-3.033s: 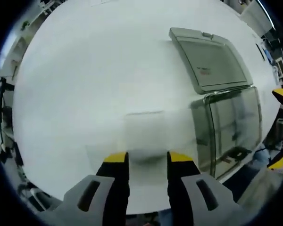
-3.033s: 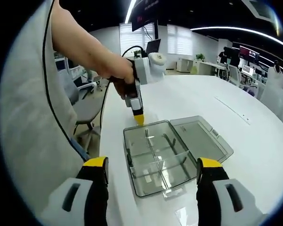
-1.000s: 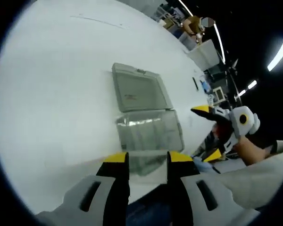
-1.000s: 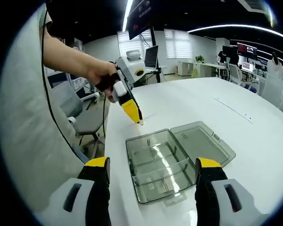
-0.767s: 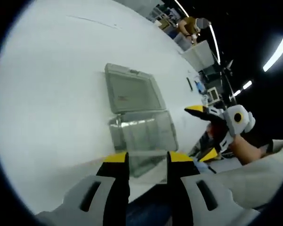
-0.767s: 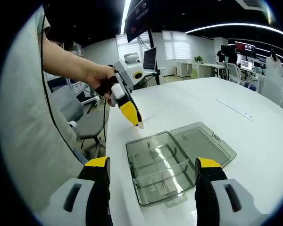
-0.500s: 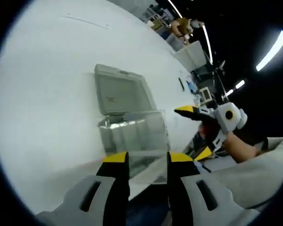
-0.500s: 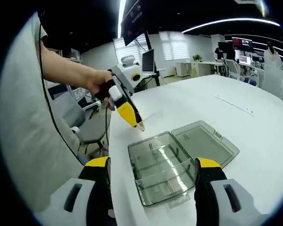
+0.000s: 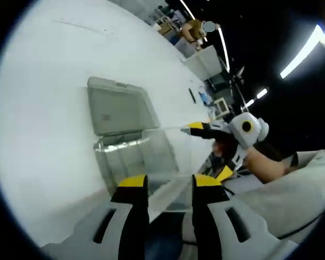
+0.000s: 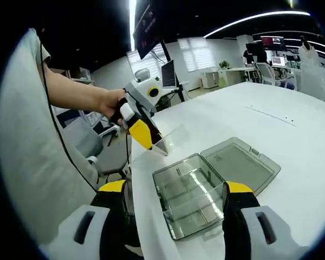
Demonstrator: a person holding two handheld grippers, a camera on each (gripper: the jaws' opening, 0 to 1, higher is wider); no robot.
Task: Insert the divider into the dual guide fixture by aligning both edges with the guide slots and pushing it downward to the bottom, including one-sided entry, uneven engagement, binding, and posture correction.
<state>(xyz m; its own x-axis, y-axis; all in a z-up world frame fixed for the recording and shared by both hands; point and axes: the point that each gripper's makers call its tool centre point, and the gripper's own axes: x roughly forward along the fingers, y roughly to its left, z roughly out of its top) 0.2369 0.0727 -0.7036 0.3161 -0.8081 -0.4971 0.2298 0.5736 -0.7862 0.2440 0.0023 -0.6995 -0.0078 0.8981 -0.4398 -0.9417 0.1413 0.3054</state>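
A clear plastic divider (image 9: 168, 162) stands between the yellow tips of my left gripper (image 9: 169, 181), which is shut on it. It hangs in the air, above and in front of the clear compartment box (image 9: 127, 160), whose lid (image 9: 119, 105) lies open flat on the white table (image 9: 43, 108). In the right gripper view, the left gripper (image 10: 151, 143) holds the divider (image 10: 170, 136) tilted, up and to the left of the box (image 10: 192, 195) and apart from it. My right gripper (image 10: 176, 187) stands open over the box's near edge, holding nothing. It also appears as the right gripper (image 9: 211, 150), open, beyond the box.
The box sits close to the table's edge (image 10: 143, 216), its lid (image 10: 241, 162) hinged open to the right. A person's arm (image 10: 76, 92) reaches in from the left. Office chairs (image 10: 92, 141) and desks with a monitor (image 10: 168, 70) stand behind.
The left gripper has lifted the divider off the table and raised it, tilted, beside the box. The right gripper stays open over the box.
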